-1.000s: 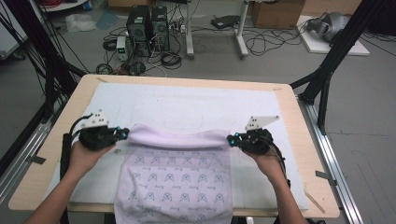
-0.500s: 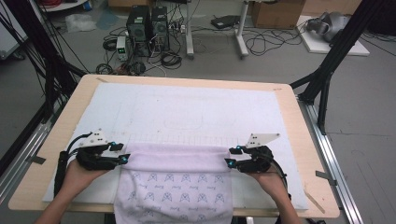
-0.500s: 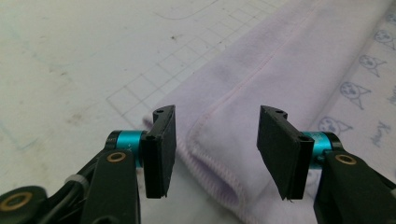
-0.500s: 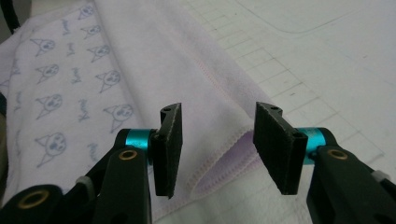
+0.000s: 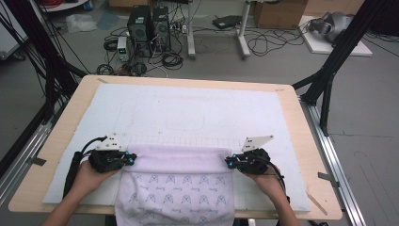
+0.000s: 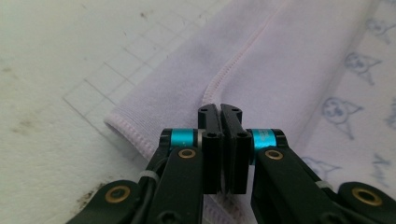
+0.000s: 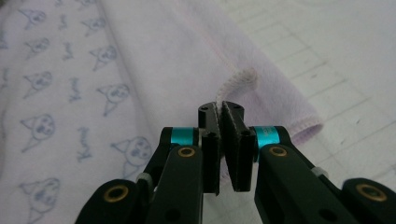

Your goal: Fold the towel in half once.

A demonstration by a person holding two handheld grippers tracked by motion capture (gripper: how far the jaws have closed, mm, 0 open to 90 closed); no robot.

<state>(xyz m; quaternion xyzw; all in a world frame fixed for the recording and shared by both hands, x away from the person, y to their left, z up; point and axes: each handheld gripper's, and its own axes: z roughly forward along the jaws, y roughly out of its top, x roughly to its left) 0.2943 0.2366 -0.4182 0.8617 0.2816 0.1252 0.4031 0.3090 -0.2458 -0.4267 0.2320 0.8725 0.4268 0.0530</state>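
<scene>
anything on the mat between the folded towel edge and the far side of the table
Nothing visible. Beyond the towel's folded edge the white mat lies bare up to its far border. The left tool and right tool are each shut on a corner of that fold, off to its two ends, not ahead of it.

Soft matt cloth towel [image 5: 176, 181] on pale wooden table [image 5: 310, 141]

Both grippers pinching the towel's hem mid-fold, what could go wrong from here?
1. The right gripper pinches only a thin loop of the towel hem; a pull may slip it free.
2. The towel's front hangs past the table edge, so its weight could drag the fold askew.
3. The left gripper likewise holds just the hem, so an uneven pull may skew the fold.
</scene>
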